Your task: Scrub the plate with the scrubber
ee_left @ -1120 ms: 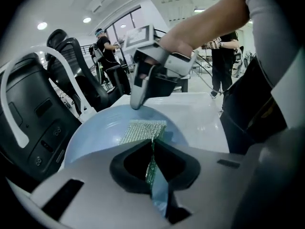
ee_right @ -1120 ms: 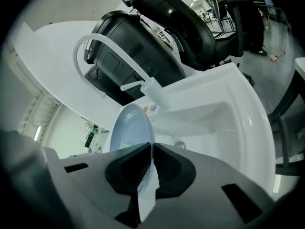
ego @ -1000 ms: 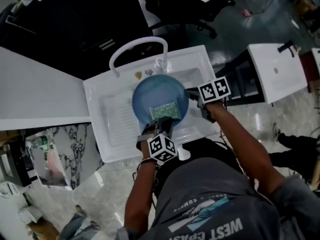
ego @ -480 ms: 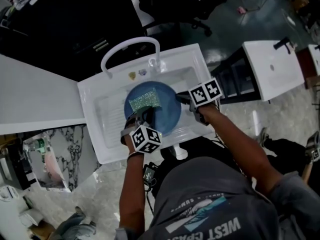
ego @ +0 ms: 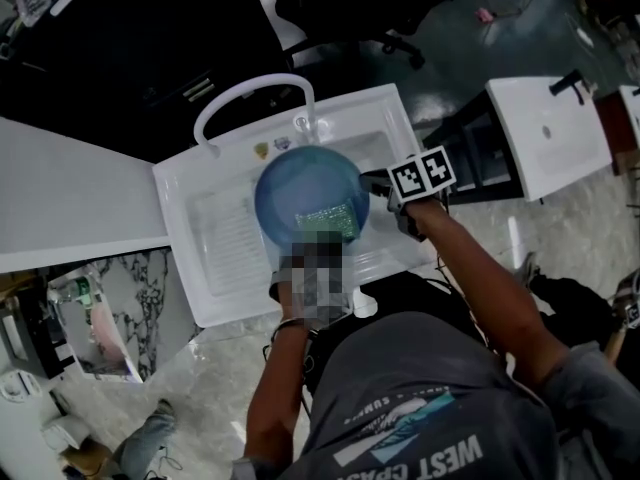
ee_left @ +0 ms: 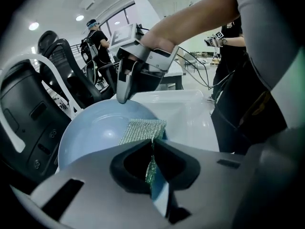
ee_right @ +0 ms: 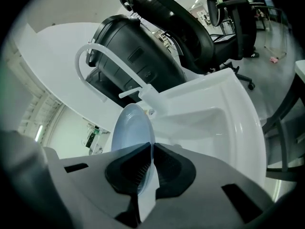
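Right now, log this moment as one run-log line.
phase: scrub | left claw: shut on scrubber, scrubber lying on plate | right claw: shut on plate rim | plate: over sink

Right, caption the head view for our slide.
Over a white sink, right gripper clamps the blue plate at its rim; left gripper holds the scrubber on it.
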`<action>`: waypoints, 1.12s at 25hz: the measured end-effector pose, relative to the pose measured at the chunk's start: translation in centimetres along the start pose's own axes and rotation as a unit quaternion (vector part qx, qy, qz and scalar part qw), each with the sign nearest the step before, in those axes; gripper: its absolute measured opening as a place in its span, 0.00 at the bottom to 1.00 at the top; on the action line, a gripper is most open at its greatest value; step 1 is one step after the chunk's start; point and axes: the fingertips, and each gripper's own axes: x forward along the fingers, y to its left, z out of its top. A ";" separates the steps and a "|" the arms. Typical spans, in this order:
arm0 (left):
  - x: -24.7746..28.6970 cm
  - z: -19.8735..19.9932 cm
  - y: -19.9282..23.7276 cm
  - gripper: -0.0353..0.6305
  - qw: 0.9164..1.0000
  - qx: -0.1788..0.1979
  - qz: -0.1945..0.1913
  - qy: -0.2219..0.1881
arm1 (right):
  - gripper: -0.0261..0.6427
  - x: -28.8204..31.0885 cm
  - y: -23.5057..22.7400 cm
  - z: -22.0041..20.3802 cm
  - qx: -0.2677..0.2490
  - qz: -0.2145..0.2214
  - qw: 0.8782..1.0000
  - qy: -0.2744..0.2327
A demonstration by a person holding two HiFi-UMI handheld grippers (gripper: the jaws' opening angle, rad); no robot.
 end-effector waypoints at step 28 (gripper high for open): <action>-1.0 1.1 -0.8 0.09 1.000 0.002 0.013 -0.010 | 0.10 -1.0 0.9 -0.7 0.005 0.022 1.000 -0.006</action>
